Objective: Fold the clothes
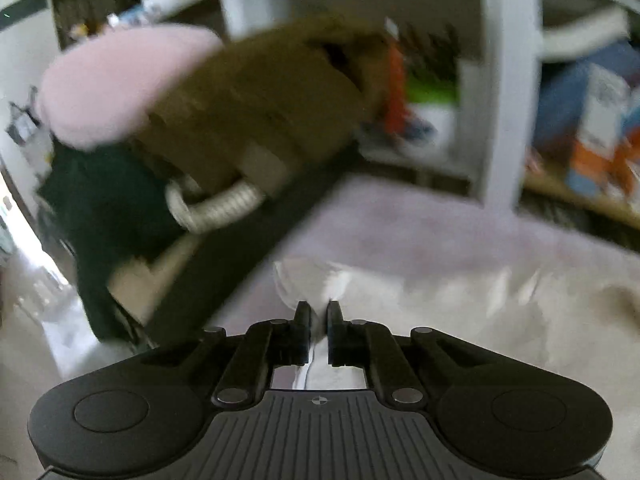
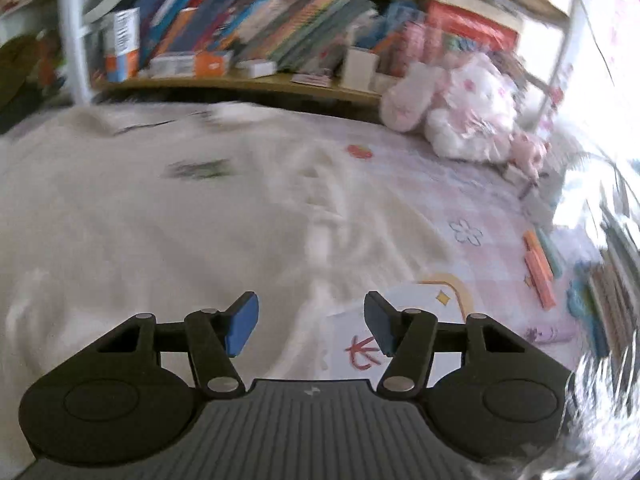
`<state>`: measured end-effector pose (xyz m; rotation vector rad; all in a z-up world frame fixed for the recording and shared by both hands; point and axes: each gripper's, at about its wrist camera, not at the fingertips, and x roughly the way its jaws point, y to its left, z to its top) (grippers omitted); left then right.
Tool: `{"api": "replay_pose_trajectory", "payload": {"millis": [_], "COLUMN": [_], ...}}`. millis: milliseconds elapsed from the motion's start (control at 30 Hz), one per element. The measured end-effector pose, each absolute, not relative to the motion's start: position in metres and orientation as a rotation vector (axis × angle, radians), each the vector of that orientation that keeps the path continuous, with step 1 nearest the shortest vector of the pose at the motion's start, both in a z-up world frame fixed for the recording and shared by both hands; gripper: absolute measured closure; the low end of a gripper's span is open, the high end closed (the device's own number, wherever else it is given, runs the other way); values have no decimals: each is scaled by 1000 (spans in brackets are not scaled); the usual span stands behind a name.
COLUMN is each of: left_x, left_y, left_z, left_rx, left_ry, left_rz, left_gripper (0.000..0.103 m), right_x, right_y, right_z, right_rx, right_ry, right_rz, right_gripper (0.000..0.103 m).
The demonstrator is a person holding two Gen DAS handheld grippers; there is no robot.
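A white garment point(image 2: 168, 224) with a small dark print lies spread over the pink patterned bed sheet point(image 2: 480, 208). In the left wrist view my left gripper point(image 1: 319, 310) is shut on a fold of this white garment point(image 1: 460, 312), which runs between the two fingers. The view is blurred by motion. In the right wrist view my right gripper point(image 2: 311, 312) is open and empty, its blue pads point(image 2: 242, 326) wide apart just above the garment's right edge.
A bookshelf point(image 2: 256, 32) full of books runs behind the bed. A pink and white plush toy point(image 2: 468, 112) sits at the back right. Pens and books point(image 2: 540, 272) lie at the right. A brown box point(image 1: 256, 112), a pink cushion point(image 1: 112, 84) and a grey hose point(image 1: 216, 208) stand left of the bed.
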<state>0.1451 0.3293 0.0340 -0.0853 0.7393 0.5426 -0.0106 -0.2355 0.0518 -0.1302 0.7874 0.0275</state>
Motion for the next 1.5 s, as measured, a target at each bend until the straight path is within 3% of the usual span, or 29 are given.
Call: {"api": "replay_pose_trajectory", "payload": {"millis": [200, 367, 433, 500, 567, 600, 633, 700, 800, 1067, 1100, 1133, 1200, 1367, 1500], "left_x": [121, 56, 29, 5, -18, -26, -33, -48, -60, -85, -89, -93, -101, -122, -138], "left_y": [332, 290, 268, 246, 225, 217, 209, 194, 181, 148, 145, 142, 137, 137, 137], "left_z": [22, 15, 15, 17, 21, 22, 24, 27, 29, 24, 24, 23, 22, 21, 16], "left_rx": [-158, -214, -225, -212, -155, -135, -116, -79, -84, -92, -94, -96, -106, -216, -347], "left_ry": [793, 800, 810, 821, 812, 814, 818, 825, 838, 904, 909, 913, 916, 920, 926], "left_rz": [448, 351, 293, 239, 197, 183, 170, 143, 126, 128, 131, 133, 151, 170, 199], "left_gripper": [72, 71, 70, 61, 48, 43, 42, 42, 37, 36, 36, 36, 36, 36, 37], "right_x": [23, 62, 74, 80, 81, 82, 83, 87, 112, 163, 161, 153, 134, 57, -7], "right_y": [-261, -289, -299, -307, -308, -309, -306, -302, -320, -360, -361, -362, -368, -364, -349], "right_z": [50, 37, 30, 26, 25, 25, 26, 28, 27, 17, 17, 17, 22, 41, 52], "right_rx": [-128, -42, 11, 78, 109, 125, 102, 4, -150, -349, -378, -390, -331, -194, -141], "right_ry": [802, 887, 926, 937, 937, 937, 943, 948, 914, 899, 885, 869, 838, 846, 889], "right_rz": [-60, -82, -91, -91, -39, -14, 25, 59, -43, -103, -130, -158, -130, 128, 409], "right_gripper": [47, 50, 58, 62, 77, 93, 99, 100, 100, 97, 93, 79, 66, 65, 56]}}
